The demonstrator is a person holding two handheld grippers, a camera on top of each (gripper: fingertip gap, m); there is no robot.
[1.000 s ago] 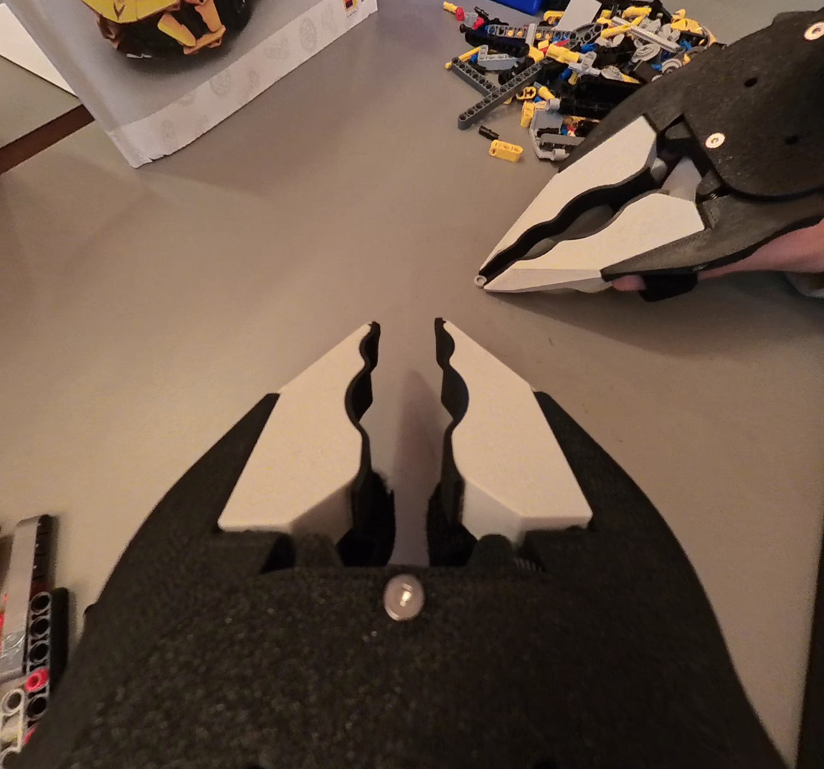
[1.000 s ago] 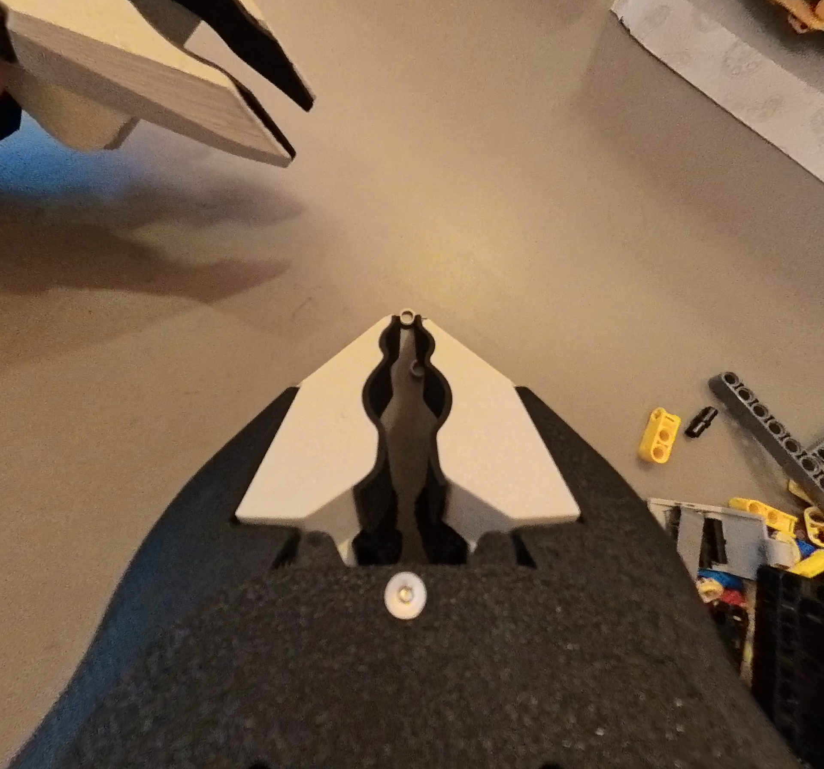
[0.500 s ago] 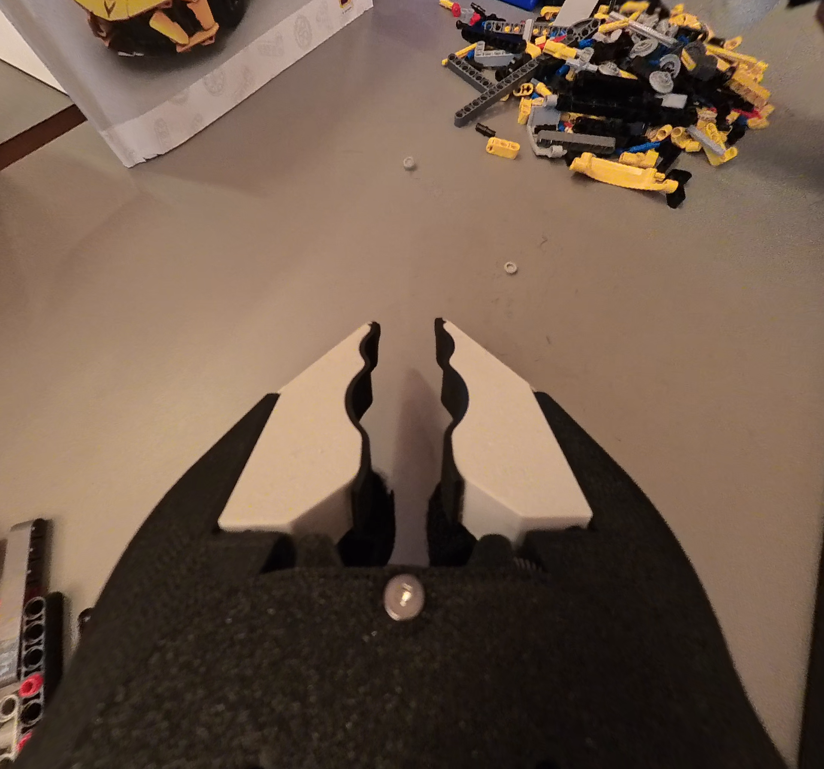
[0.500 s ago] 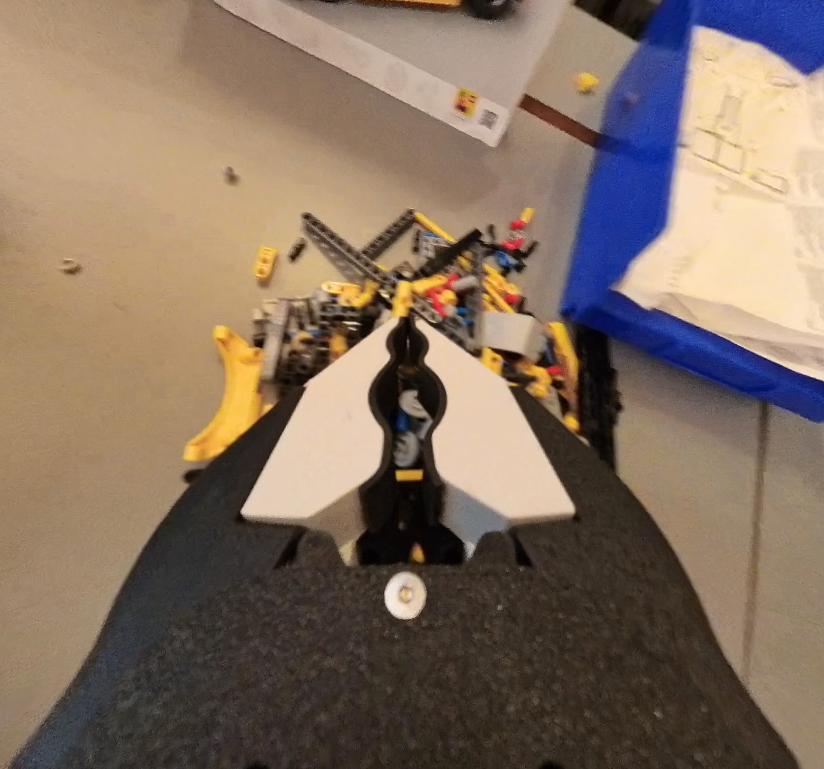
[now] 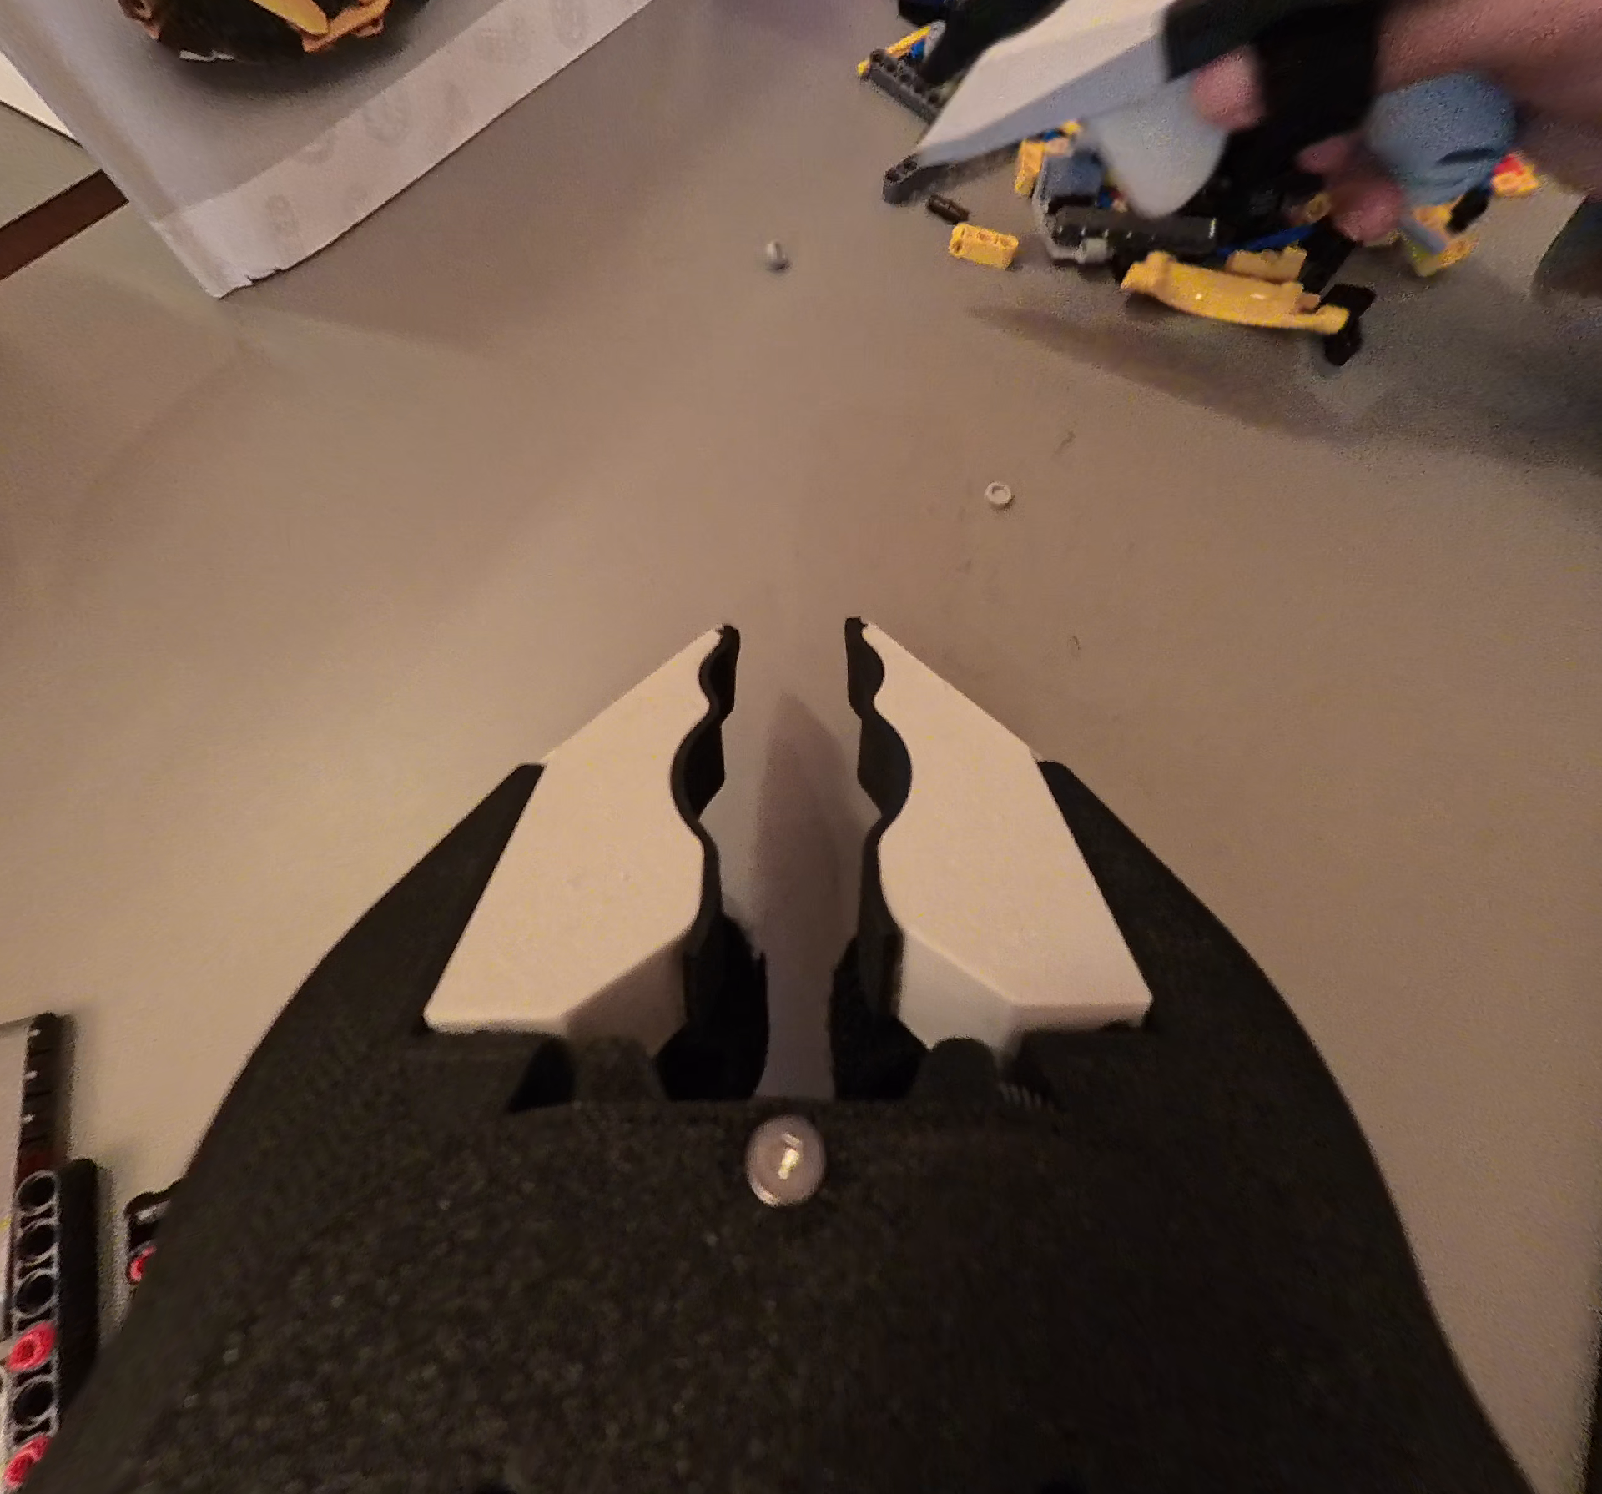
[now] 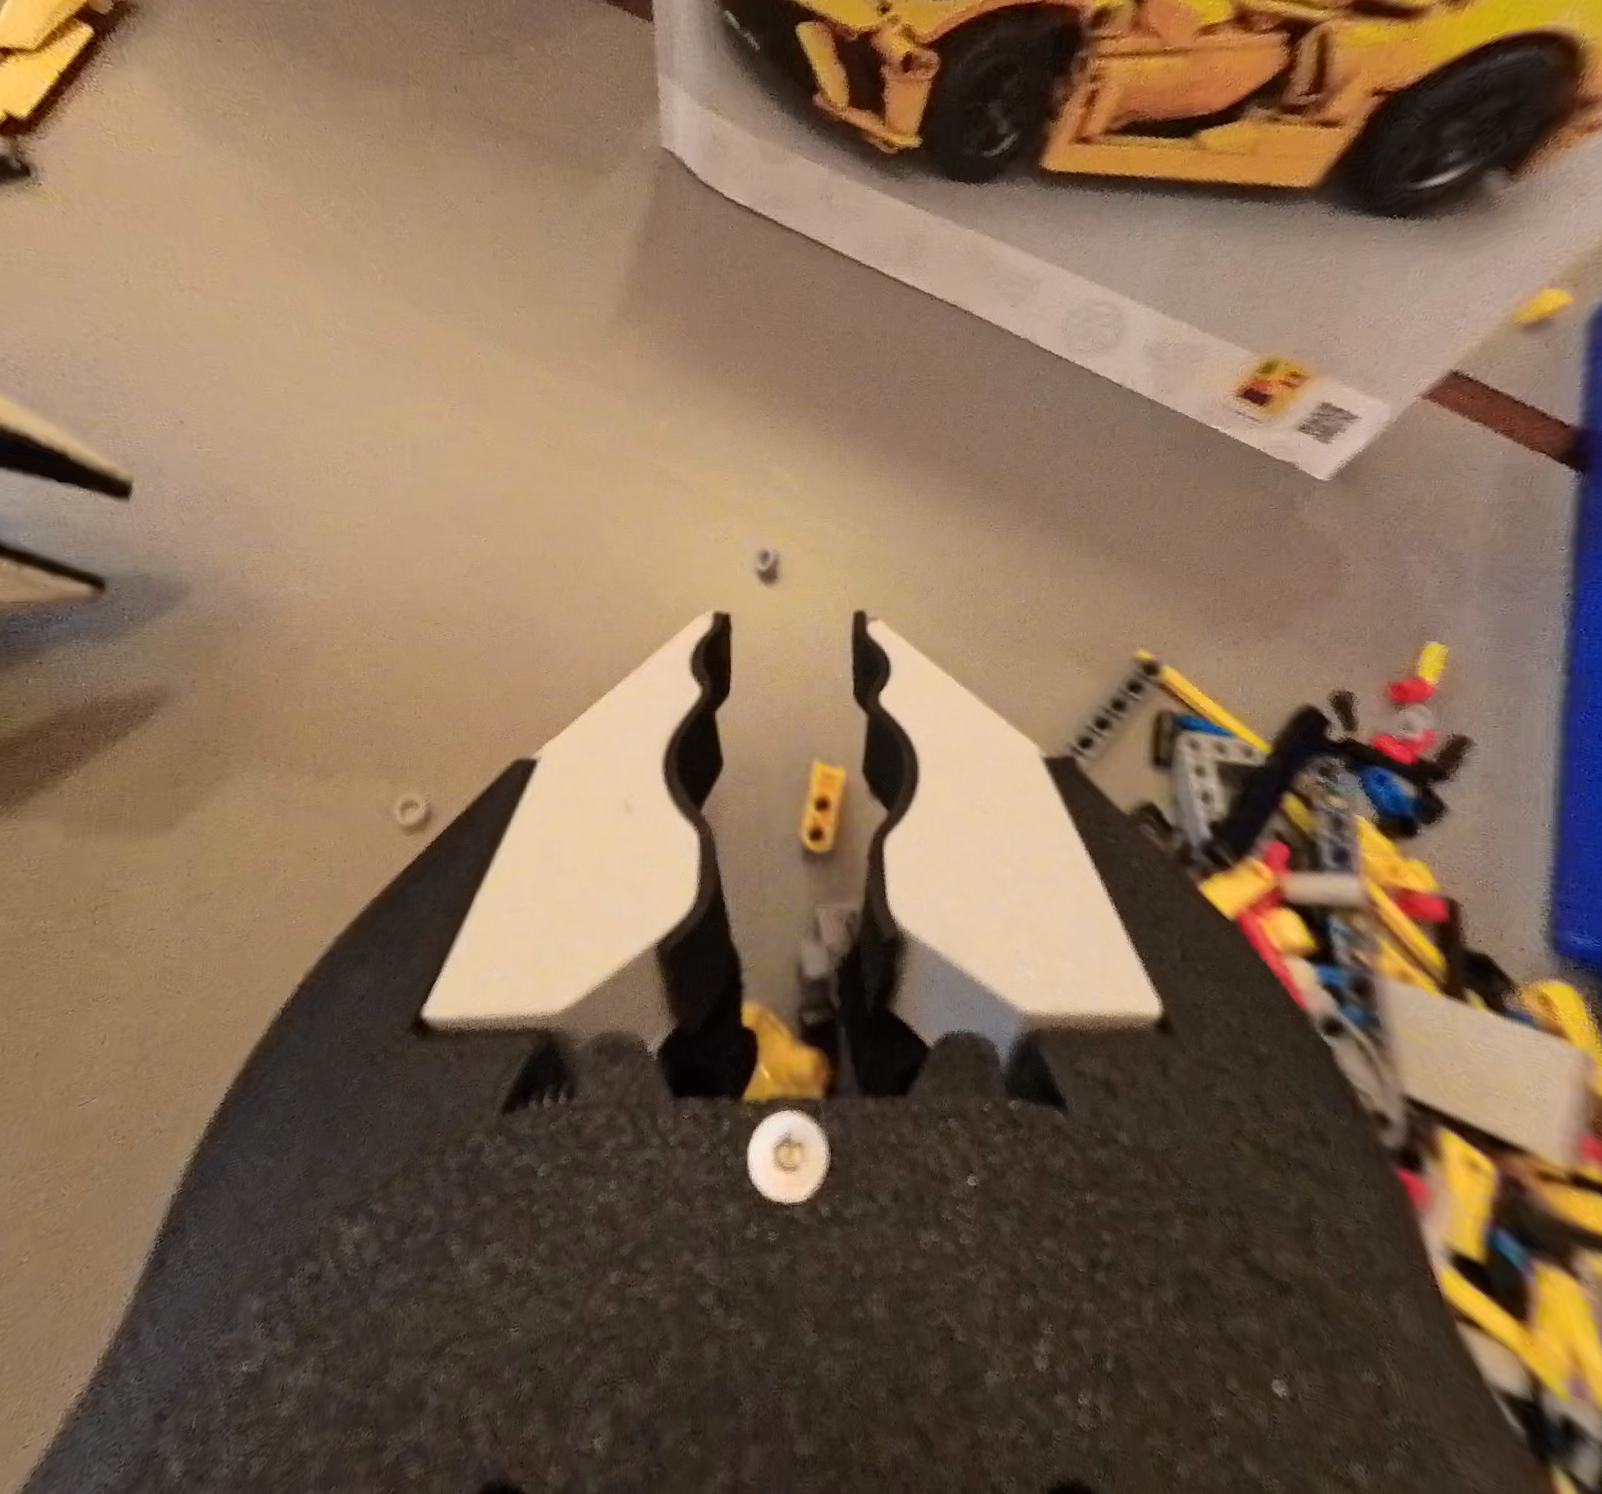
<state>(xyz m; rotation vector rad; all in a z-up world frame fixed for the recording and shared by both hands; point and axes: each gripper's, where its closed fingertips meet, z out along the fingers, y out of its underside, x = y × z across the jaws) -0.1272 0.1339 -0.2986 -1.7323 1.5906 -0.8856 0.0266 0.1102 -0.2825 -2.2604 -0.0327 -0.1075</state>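
Left gripper parted, empty over table, right gripper parted above yellow brick

matt grey table, glossy plastic bricks

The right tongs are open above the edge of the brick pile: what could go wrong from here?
1. The right tongs hang over a small yellow brick beside the crowded brick pile; closing may catch neighbours.
2. Two tiny grey rings lie loose on the table and could be knocked away.
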